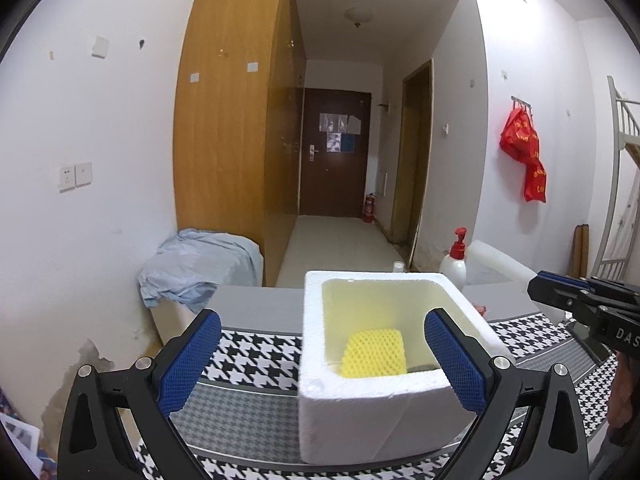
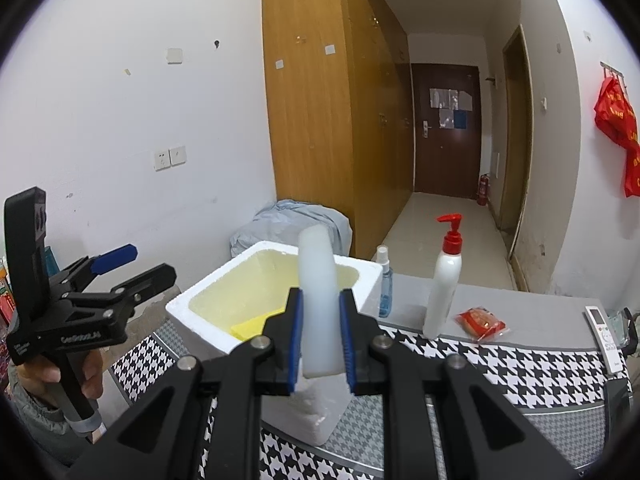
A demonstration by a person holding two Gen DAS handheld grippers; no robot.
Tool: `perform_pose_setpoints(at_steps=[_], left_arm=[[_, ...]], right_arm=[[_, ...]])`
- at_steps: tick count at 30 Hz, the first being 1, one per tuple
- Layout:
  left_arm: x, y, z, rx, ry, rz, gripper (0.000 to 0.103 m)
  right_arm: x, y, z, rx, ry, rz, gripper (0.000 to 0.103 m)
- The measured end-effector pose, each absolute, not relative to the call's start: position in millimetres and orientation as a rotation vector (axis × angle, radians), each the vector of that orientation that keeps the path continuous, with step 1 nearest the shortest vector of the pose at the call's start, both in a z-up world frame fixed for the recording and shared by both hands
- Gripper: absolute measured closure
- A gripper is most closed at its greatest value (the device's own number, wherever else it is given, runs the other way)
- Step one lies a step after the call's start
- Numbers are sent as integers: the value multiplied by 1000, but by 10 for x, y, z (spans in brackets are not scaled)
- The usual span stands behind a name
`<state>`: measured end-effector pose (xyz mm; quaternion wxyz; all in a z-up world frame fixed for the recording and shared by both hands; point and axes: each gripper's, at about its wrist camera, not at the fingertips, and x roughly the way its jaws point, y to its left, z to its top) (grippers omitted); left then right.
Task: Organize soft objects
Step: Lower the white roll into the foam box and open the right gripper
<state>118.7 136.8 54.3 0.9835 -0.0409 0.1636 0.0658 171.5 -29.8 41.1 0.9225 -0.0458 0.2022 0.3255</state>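
Observation:
A white styrofoam box (image 1: 384,412) stands on the houndstooth tablecloth; it also shows in the right wrist view (image 2: 200,300). A yellow foam net (image 1: 374,354) lies inside it, also seen in the right wrist view (image 2: 250,326). My right gripper (image 2: 322,344) is shut on a white foam strip (image 2: 318,300) and holds it upright just in front of the box; the same strip shows in the left wrist view (image 1: 500,260). My left gripper (image 1: 320,364) is open and empty, facing the box; from the right wrist view it (image 2: 132,266) is to the box's left.
A white pump bottle with red cap (image 2: 446,284), a small clear spray bottle (image 2: 385,284), a red packet (image 2: 482,322) and a remote (image 2: 604,336) stand on the table's far side. A blue cloth covers a cabinet (image 1: 200,268) behind the table.

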Motion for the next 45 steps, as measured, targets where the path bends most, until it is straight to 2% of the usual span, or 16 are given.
perform_pose_setpoints(at_steps=[45], left_arm=[[782,1882,391,-142,342,217,1]], right_arm=[[1944,404,341,-132,488,739,80]])
